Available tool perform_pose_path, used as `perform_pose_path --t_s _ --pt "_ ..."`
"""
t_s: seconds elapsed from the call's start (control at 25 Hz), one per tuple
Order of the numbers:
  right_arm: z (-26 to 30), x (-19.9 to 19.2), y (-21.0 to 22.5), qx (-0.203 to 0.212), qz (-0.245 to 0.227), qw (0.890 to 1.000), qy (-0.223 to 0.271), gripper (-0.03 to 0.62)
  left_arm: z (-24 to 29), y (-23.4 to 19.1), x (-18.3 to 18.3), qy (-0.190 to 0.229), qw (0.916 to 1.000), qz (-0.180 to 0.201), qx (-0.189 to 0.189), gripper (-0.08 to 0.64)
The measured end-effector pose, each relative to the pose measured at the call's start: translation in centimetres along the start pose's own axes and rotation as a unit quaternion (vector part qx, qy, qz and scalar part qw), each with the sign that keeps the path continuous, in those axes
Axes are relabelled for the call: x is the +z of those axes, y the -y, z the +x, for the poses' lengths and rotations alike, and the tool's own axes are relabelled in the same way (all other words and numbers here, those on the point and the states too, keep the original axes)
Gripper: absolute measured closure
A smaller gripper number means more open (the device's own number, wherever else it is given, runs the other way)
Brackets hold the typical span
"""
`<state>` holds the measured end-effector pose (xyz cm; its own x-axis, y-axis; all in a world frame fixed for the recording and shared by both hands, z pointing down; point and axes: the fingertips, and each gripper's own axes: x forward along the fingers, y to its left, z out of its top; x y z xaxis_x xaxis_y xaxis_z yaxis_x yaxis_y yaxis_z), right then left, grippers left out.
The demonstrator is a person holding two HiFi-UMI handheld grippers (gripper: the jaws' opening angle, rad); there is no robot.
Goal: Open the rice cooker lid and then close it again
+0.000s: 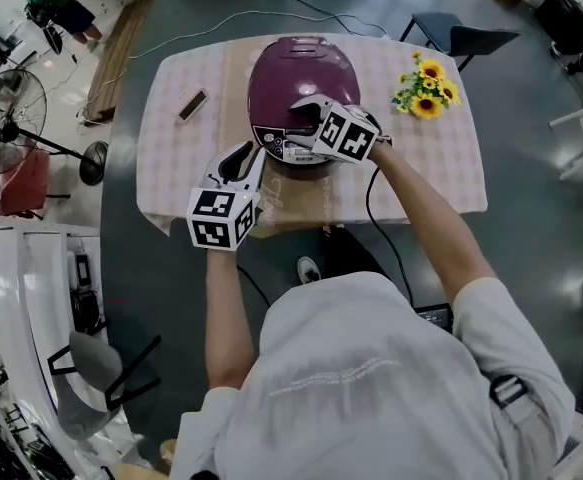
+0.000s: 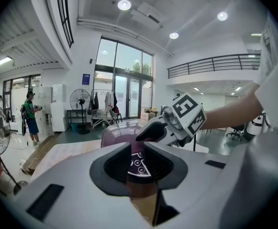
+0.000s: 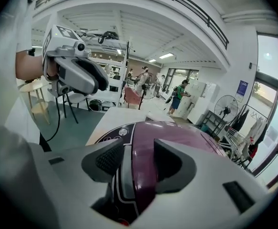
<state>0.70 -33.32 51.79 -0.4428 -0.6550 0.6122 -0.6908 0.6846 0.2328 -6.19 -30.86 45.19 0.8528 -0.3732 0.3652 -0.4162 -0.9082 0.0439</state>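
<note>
A purple rice cooker [image 1: 296,83] stands with its lid down in the middle of the checked table [image 1: 176,163]. My right gripper [image 1: 293,130] is at the cooker's front top. In the right gripper view its jaws [image 3: 138,159] stand open astride the lid's front edge, with the grey latch strip [image 3: 117,171] between the pads and the control panel [image 3: 109,138] just to the left. My left gripper [image 1: 246,160] hovers to the front left of the cooker, apart from it. Its jaws [image 2: 138,151] stand slightly apart with nothing between them, pointing at the cooker's front panel [image 2: 137,167].
A bunch of yellow flowers [image 1: 426,86] lies at the table's right side and a small dark bar [image 1: 192,105] at its left. Brown cardboard [image 1: 306,196] lies under the cooker. A chair [image 1: 461,38] stands behind the table, a fan [image 1: 6,103] to the left.
</note>
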Motion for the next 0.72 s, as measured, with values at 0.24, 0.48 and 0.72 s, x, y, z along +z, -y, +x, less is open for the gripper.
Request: perform_pose_path --t_s 0.24,0.48,0.72 --pt "-3.3 0.5 3.1 -0.098 0.077 0.99 0.067 0.48 -0.4 0.1 2.9 0.021 0.9992 0.033 0.003 0.471" --pt "-9.3 1.2 5.2 -0.184 0.151 0.966 0.105 0.488 -0.2 0.4 4.6 0.038 0.9981 0.047 0.005 0.471" --pt "-16.1 1.0 5.9 -0.276 0.181 0.935 0.132 0.532 0.2 0.7 7.0 0.084 0.9937 0.07 0.025 0.483"
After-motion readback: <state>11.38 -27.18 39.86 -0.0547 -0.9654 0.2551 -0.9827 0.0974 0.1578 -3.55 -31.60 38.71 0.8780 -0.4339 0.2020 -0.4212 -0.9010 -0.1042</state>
